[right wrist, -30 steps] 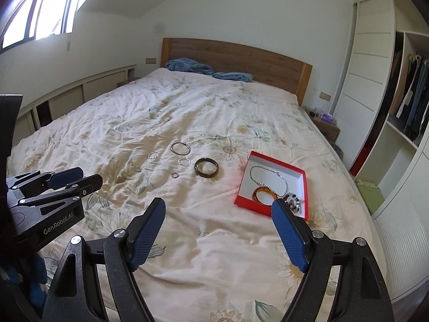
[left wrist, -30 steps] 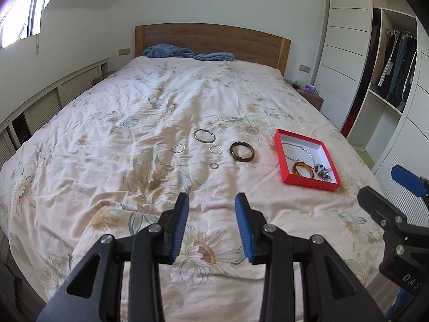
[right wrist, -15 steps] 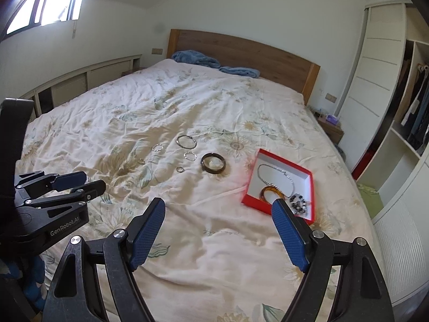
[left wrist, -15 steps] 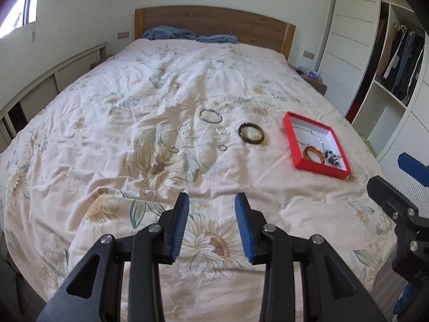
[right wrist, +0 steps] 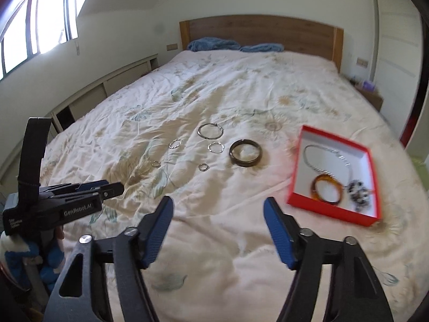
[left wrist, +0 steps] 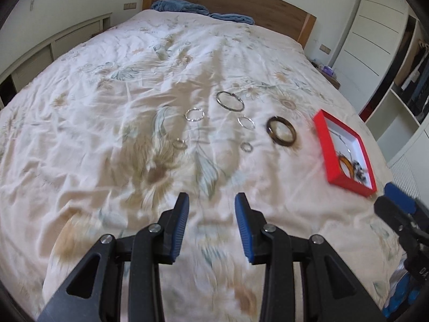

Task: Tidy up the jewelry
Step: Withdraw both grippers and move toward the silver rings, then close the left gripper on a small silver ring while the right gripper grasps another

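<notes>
Several loose rings lie on the floral bedspread: a large silver hoop (left wrist: pixel 229 101) (right wrist: pixel 210 130), a dark brown bangle (left wrist: pixel 281 133) (right wrist: pixel 246 152) and smaller silver rings (left wrist: pixel 195 114) (right wrist: pixel 216 147). A red box (left wrist: pixel 323 145) (right wrist: pixel 373 177) to their right holds a chain necklace (right wrist: pixel 321 158), an amber bangle (right wrist: pixel 326 188) and a beaded piece (right wrist: pixel 359 193). My left gripper (left wrist: pixel 211 220) is open and empty, short of the rings. My right gripper (right wrist: pixel 218 225) is open wide and empty, in front of the dark bangle and box.
The bed has a wooden headboard (right wrist: pixel 262 35) with blue towels (right wrist: pixel 213 44) at the far end. A low cabinet wall (right wrist: pixel 107 86) runs along the left. A white wardrobe (left wrist: pixel 375 26) and open shelves stand to the right. A nightstand (right wrist: pixel 368 96) sits beside the bed.
Both grippers have moved forward and lower toward the jewelry, so the rings and red box look larger. Neither gripper has taken hold of anything; the right gripper's jaws stand slightly narrower.
</notes>
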`<state>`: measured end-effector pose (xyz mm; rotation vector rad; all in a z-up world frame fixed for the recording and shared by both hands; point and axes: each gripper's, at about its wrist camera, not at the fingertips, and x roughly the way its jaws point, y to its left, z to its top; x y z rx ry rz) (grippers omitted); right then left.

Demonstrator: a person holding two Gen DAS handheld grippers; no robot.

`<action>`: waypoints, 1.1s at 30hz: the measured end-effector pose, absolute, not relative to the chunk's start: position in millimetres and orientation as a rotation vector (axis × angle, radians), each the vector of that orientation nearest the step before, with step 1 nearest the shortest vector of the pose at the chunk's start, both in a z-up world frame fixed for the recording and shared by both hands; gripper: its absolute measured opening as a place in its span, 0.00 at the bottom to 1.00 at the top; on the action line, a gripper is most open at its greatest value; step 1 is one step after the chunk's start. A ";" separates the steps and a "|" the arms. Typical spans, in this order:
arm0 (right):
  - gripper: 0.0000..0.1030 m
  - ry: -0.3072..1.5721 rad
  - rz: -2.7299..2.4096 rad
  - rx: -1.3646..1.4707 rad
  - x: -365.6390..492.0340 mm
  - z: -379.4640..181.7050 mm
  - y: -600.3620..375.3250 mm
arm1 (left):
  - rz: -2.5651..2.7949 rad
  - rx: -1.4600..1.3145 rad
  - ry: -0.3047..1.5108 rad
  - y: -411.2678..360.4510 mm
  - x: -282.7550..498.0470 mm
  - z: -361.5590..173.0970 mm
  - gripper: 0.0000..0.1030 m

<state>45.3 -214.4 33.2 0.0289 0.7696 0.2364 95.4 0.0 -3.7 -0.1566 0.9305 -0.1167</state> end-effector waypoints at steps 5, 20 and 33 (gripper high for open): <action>0.47 0.820 0.317 0.071 95.8 0.7 -206.3 | -0.117 -0.158 0.934 5.8 140.7 -25.2 0.32; 0.41 0.899 0.463 0.094 219.9 -88.5 -165.1 | -0.124 -0.049 0.857 10.9 215.9 -70.2 0.32; 0.34 0.905 0.505 0.047 230.1 -111.6 -152.4 | -0.078 -0.051 0.904 18.7 221.8 -99.5 0.32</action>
